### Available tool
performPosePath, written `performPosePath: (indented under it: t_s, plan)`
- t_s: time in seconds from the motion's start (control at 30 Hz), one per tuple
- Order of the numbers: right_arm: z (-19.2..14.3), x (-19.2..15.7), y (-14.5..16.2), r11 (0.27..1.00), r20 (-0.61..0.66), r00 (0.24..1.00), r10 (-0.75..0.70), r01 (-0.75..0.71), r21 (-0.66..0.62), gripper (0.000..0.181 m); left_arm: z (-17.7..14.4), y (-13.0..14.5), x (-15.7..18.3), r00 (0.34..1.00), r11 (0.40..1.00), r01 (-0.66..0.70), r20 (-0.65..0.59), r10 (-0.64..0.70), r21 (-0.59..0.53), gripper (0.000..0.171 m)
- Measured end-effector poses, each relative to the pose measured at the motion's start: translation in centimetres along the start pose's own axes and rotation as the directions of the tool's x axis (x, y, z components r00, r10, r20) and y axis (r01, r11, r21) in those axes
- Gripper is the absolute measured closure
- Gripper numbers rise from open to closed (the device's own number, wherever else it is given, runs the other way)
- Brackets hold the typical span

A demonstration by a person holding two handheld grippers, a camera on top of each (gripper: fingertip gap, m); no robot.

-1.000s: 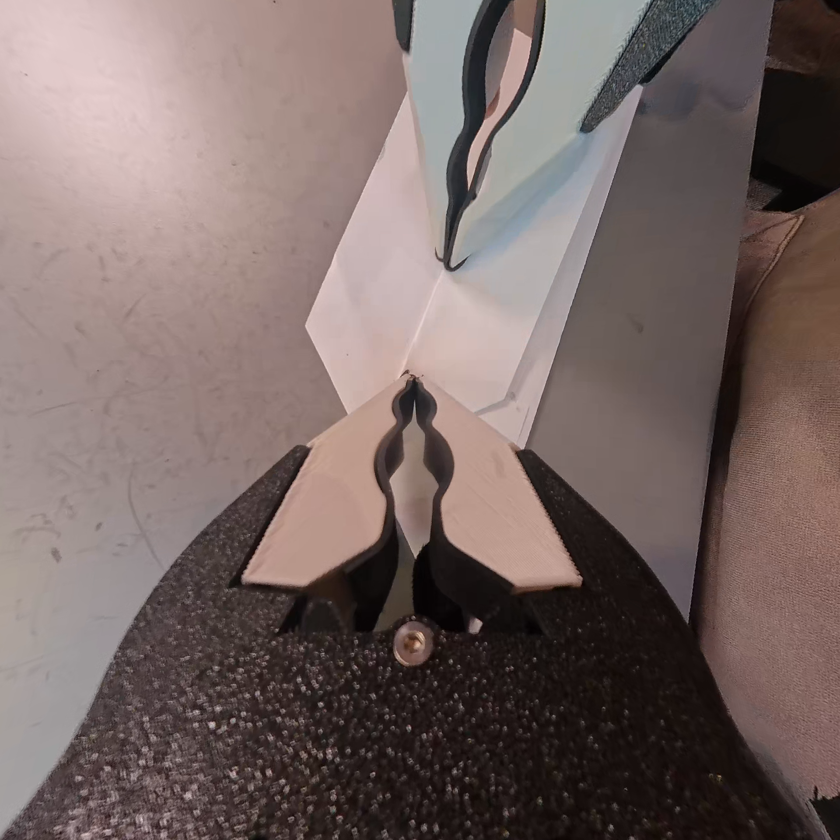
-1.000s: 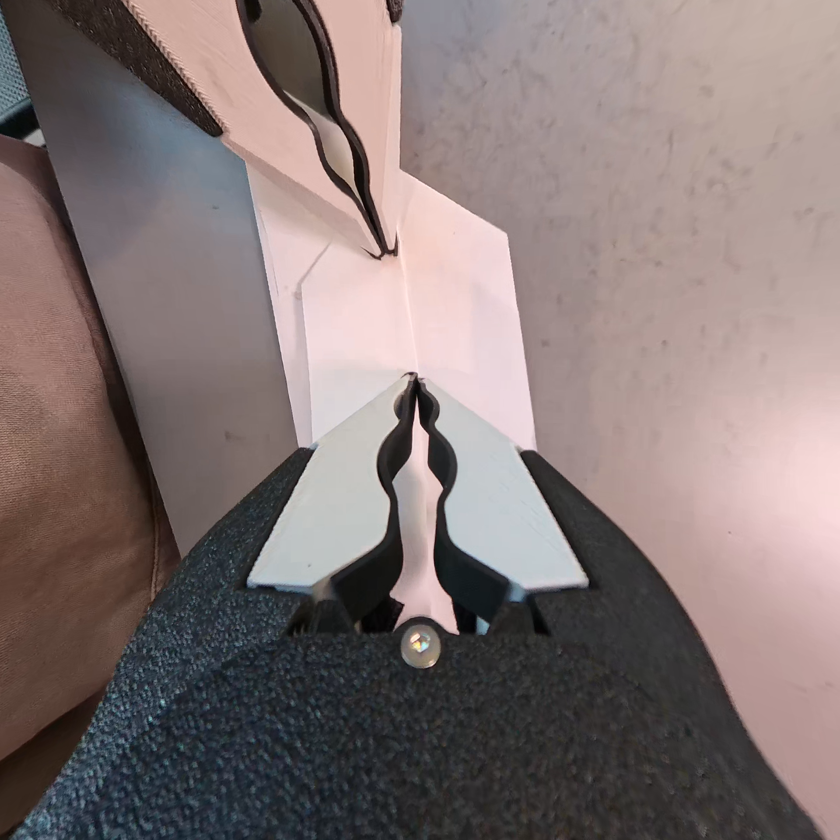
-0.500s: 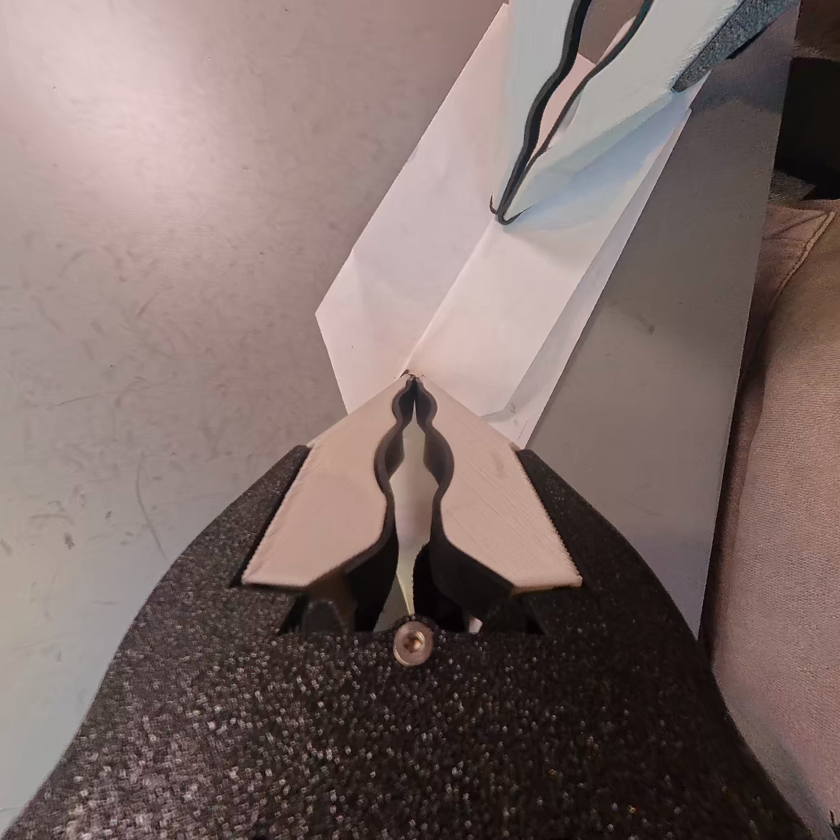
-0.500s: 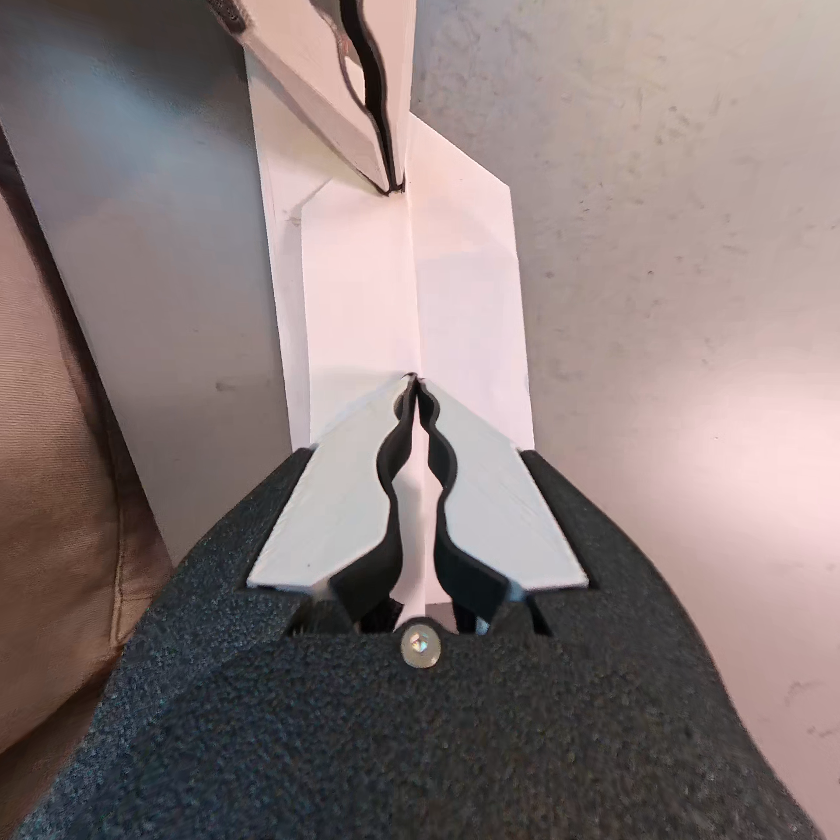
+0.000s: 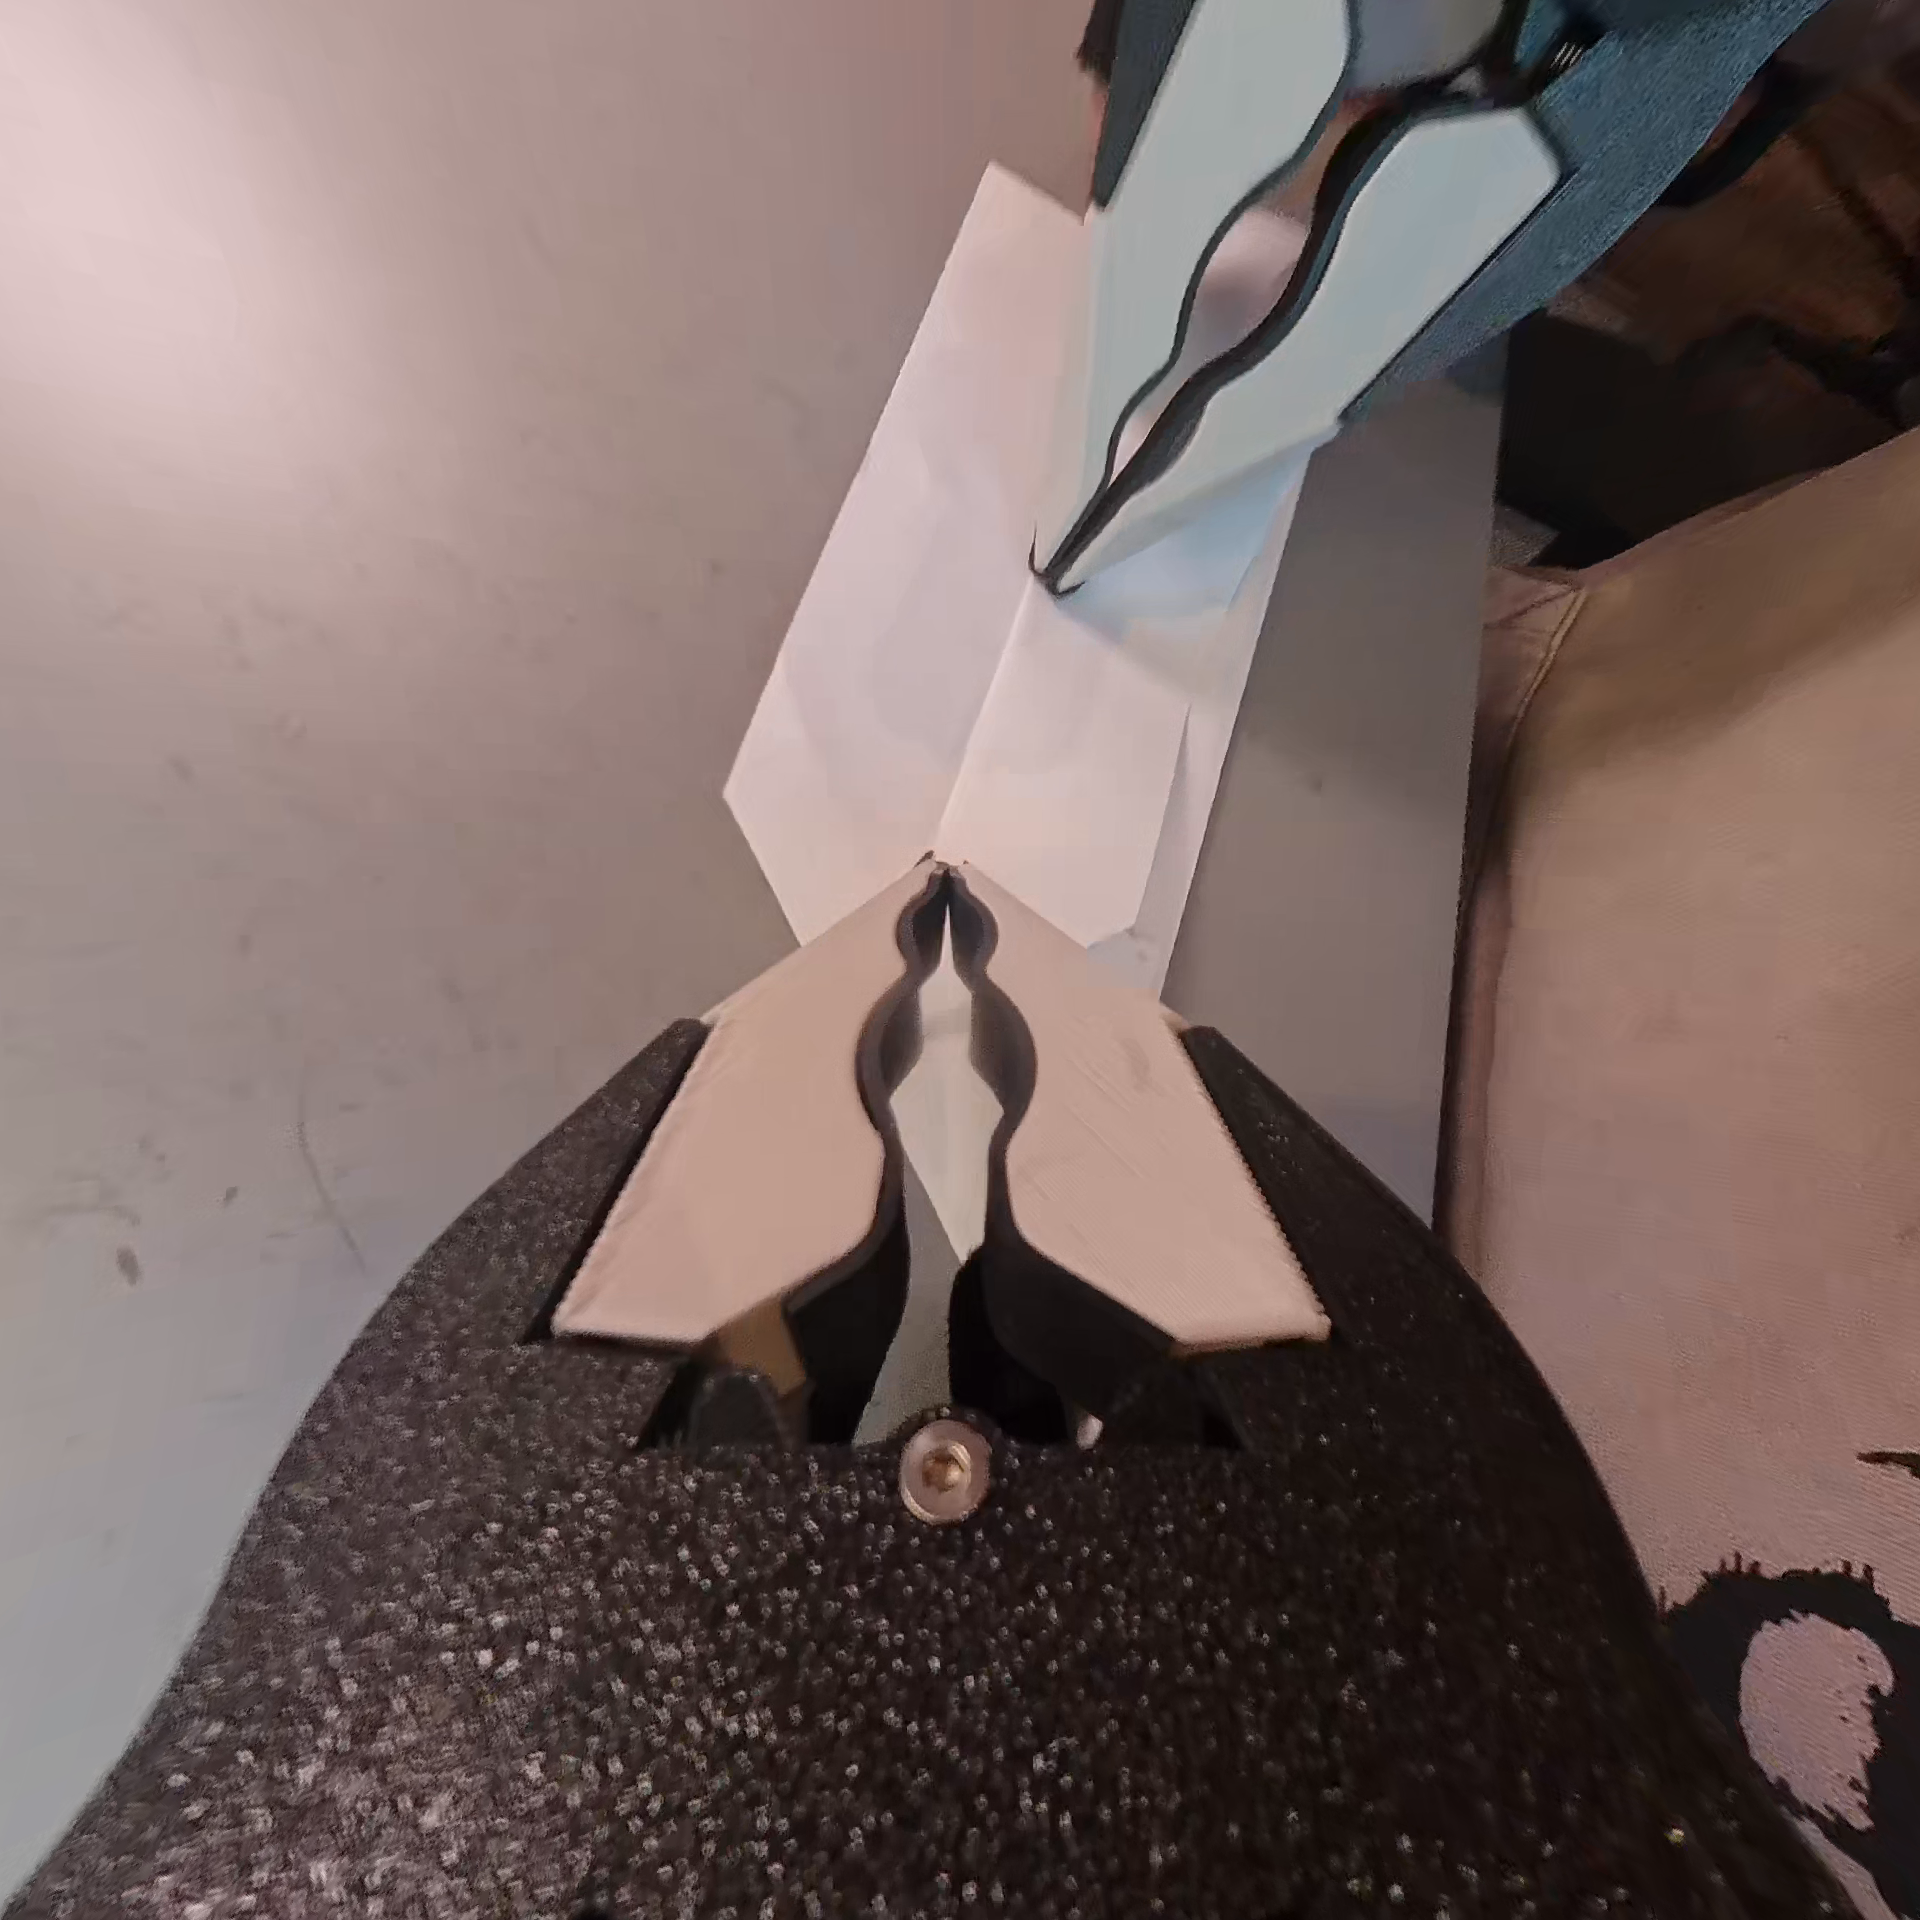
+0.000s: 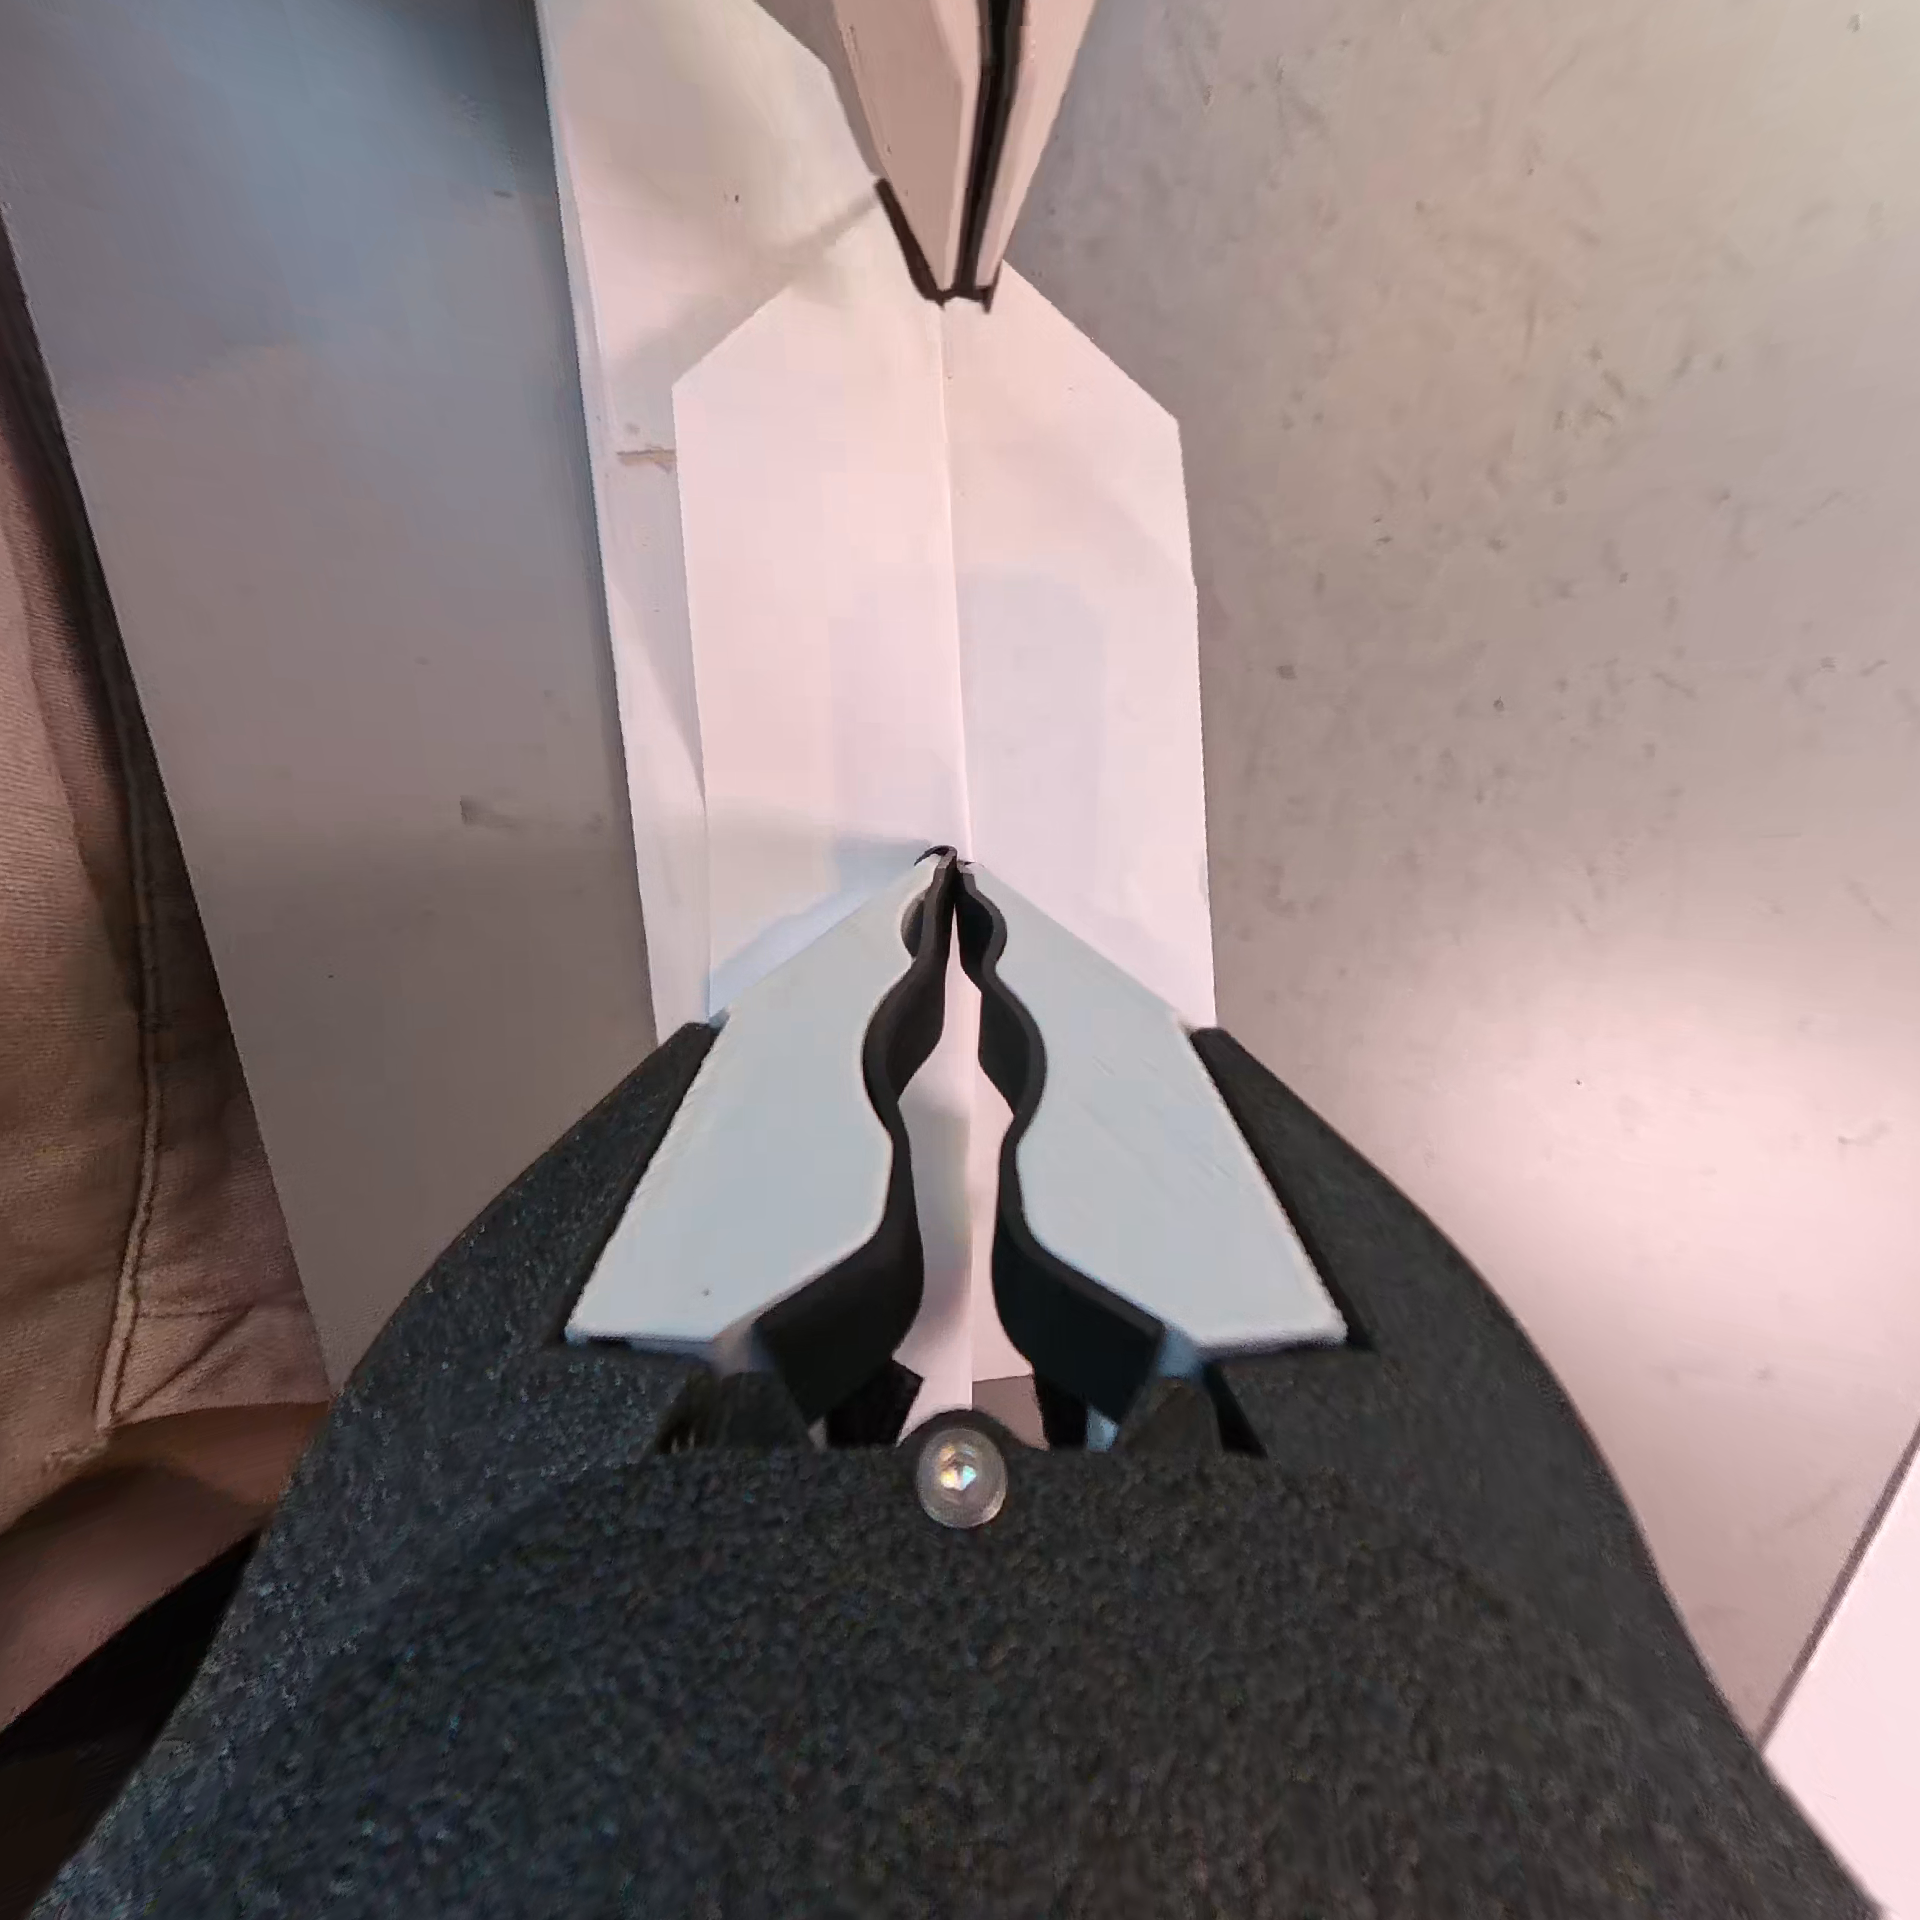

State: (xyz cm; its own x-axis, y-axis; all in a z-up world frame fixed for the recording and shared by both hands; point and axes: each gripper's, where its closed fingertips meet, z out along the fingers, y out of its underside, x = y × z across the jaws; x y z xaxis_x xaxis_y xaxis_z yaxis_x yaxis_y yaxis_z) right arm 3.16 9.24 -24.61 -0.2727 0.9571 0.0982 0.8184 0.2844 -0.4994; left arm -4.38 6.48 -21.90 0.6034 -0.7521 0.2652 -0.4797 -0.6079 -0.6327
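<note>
A folded white paper (image 5: 1049,748) with a raised centre crease lies near the edge of a grey table (image 5: 416,623). My left gripper (image 5: 943,868) is shut on the crease at the paper's pointed end. My right gripper (image 6: 951,857) is shut on the same crease at the other end of the paper (image 6: 831,623). The crease runs straight between the two. The right gripper (image 5: 1055,582) shows at the top of the left wrist view. The left gripper (image 6: 961,296) shows at the top of the right wrist view. The paper's flaps spread flat on both sides of the crease.
A smooth grey band (image 5: 1351,831) runs along the table edge beside the paper. A person's beige clothing (image 5: 1683,1039) lies just past that edge, and it also shows in the right wrist view (image 6: 94,1039). A white surface (image 6: 1849,1621) shows at the lower right. Tip to tip, the grippers are about 9 cm apart.
In the right wrist view the left gripper has moved farther up and away, and the crease now runs straight up the middle. Both grippers stay shut on the paper.
</note>
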Motion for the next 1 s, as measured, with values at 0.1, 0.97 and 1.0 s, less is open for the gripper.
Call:
performPosePath:
  t_s: [0.1, 0.97, 1.0]
  plan:
    - [0.1, 0.3, -0.1, 0.998, 0.010, 0.998, -0.055, 0.055, 0.005, 0.181, 1.5, 1.0, -0.6, 0.996, 0.992, -0.074, 0.033, 0.078, -0.107, 0.171]
    - [0.9, 0.7, -1.6, 0.999, 0.085, 0.996, -0.036, 0.035, 0.010, 0.181, 2.3, 1.5, -0.1, 0.973, 0.980, -0.177, 0.137, 0.188, -0.091, 0.171]
    - [0.9, 0.7, -1.6, 0.999, 0.080, 0.996, -0.039, 0.037, 0.017, 0.181, 2.3, 1.5, -0.1, 0.970, 0.979, -0.181, 0.145, 0.194, -0.097, 0.171]
